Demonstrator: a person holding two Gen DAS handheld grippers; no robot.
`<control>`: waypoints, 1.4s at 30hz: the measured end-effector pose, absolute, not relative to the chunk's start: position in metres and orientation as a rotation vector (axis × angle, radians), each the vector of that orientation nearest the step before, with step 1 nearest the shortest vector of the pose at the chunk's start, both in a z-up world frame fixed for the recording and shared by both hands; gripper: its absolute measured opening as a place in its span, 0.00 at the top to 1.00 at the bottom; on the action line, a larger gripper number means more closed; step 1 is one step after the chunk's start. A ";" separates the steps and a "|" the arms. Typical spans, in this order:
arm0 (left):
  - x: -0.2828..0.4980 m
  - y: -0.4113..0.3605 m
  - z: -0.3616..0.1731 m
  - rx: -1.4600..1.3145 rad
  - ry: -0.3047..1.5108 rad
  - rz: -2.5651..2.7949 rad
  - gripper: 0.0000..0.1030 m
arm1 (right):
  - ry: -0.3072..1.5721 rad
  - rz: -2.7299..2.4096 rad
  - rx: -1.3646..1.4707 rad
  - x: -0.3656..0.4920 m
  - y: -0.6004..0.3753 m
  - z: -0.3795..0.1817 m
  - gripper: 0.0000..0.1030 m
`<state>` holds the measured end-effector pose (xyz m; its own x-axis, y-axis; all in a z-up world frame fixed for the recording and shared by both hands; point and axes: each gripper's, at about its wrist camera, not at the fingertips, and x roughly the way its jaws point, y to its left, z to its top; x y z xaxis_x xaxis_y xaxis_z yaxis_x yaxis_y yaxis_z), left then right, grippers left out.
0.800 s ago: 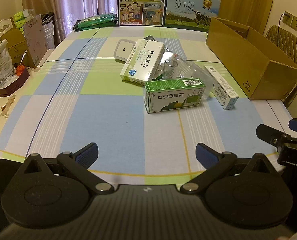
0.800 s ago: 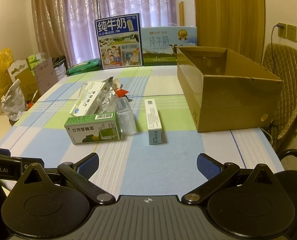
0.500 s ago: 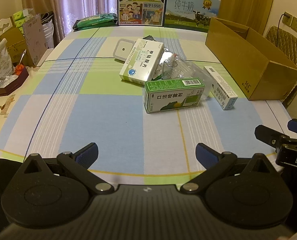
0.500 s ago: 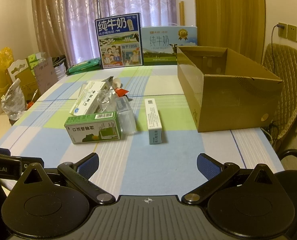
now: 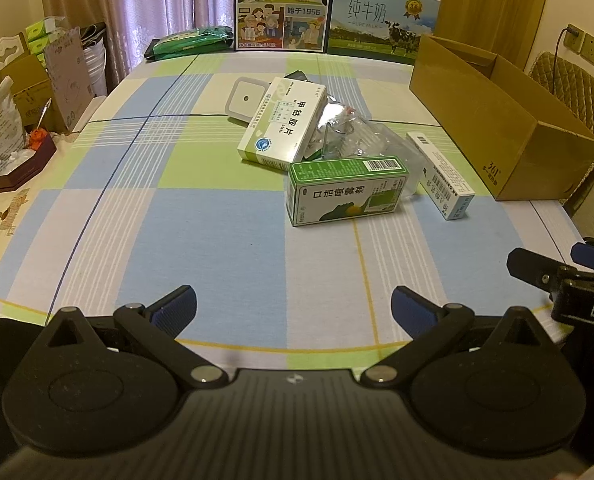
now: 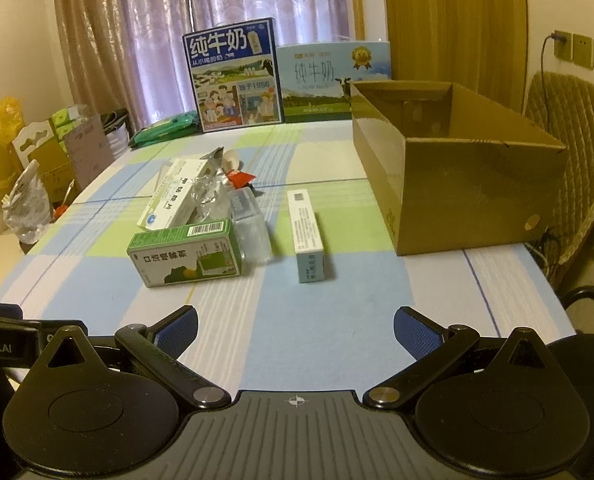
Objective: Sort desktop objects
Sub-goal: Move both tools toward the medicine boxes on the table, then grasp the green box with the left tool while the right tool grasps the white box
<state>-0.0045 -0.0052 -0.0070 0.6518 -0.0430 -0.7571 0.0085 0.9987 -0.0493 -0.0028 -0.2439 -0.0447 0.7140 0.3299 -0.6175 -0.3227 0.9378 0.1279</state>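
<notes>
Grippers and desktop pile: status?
Left gripper open, right gripper open, both empty. Green rectangular medicine box, slim white-blue carton on checked tablecloth. Brown cardboard box empty. Path unobstructed.

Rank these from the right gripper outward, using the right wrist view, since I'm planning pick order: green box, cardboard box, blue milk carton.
1. Green box, nearest, ahead and left.
2. Cardboard box, farther, on the right.
3. Blue milk carton, farthest, upright at the table's far end.

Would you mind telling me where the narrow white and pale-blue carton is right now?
In the right wrist view, the narrow white and pale-blue carton lies flat on the checked tablecloth, between the clear plastic container and the open cardboard box.
</notes>
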 end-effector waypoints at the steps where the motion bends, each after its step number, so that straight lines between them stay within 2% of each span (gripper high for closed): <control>1: -0.004 -0.005 -0.007 -0.042 0.860 -0.030 0.01 | 0.690 0.363 0.020 -0.001 -0.245 -0.044 0.02; 9: -0.003 -0.007 -0.005 -0.038 0.863 -0.048 0.01 | 0.671 0.333 0.129 0.007 -0.256 -0.041 0.02; 17: 0.008 -0.006 0.006 -0.062 0.835 -0.143 0.01 | 0.583 0.328 0.012 0.026 -0.246 -0.031 0.02; 29: 0.056 -0.010 0.001 0.225 0.781 -0.306 0.02 | 0.649 0.374 -0.013 0.056 -0.247 -0.046 0.02; 30: 0.061 -0.010 -0.001 0.250 0.777 -0.323 0.02 | 0.650 0.383 -0.021 0.057 -0.245 -0.047 0.02; 32: 0.072 -0.010 -0.008 0.303 0.774 -0.355 0.12 | 0.650 0.402 -0.042 0.061 -0.239 -0.051 0.02; 33: 0.077 -0.010 -0.012 0.325 0.777 -0.367 0.13 | 0.650 0.408 -0.054 0.064 -0.236 -0.053 0.03; 37: 0.092 -0.009 -0.027 0.404 0.766 -0.418 0.16 | 0.679 0.424 -0.093 0.079 -0.226 -0.062 0.18; 42: 0.110 -0.011 -0.041 0.457 0.741 -0.490 0.20 | 0.735 0.415 -0.121 0.101 -0.216 -0.075 0.28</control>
<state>0.1096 -0.0108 -0.0415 0.6371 -0.2566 -0.7269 0.5683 0.7934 0.2180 0.1007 -0.2159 -0.0749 0.6647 0.3246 -0.6729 -0.4084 0.9121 0.0365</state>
